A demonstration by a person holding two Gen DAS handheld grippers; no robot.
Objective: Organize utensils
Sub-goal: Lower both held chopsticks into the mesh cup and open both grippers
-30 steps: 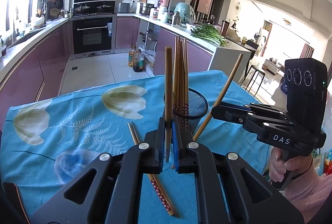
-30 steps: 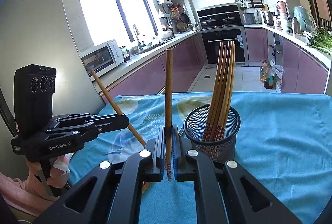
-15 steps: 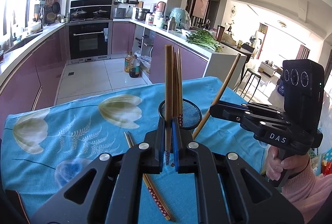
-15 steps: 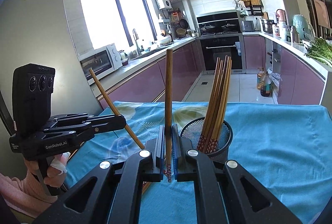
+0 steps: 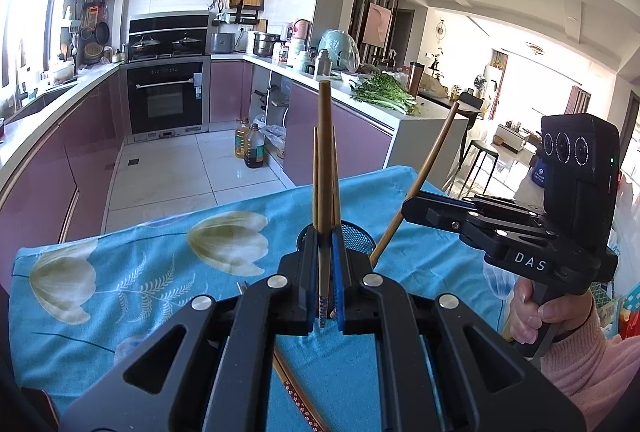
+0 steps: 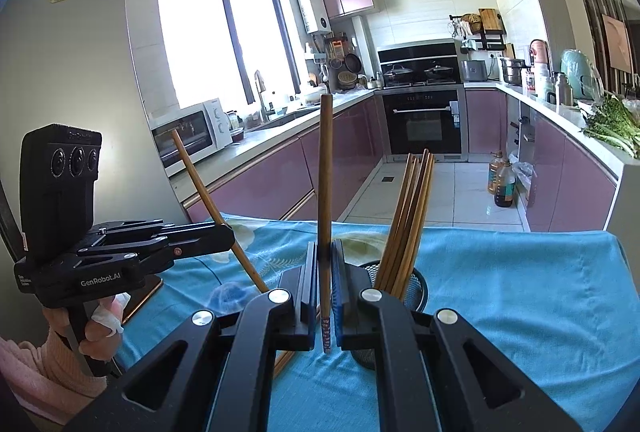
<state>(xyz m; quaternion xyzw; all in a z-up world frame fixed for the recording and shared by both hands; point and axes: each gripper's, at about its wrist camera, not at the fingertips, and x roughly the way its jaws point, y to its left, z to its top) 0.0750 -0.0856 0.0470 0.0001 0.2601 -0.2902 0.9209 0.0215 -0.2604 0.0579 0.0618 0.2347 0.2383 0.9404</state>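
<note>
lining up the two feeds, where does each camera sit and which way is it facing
Left wrist: sits on the left gripper, shut on a brown wooden chopstick; faces oven and dining area; shows the right gripper and hand.
Right wrist: sits on the right gripper, shut on its own chopstick; faces window and oven; shows the left gripper.
Shared: black mesh cup, blue floral tablecloth, black oven.
</note>
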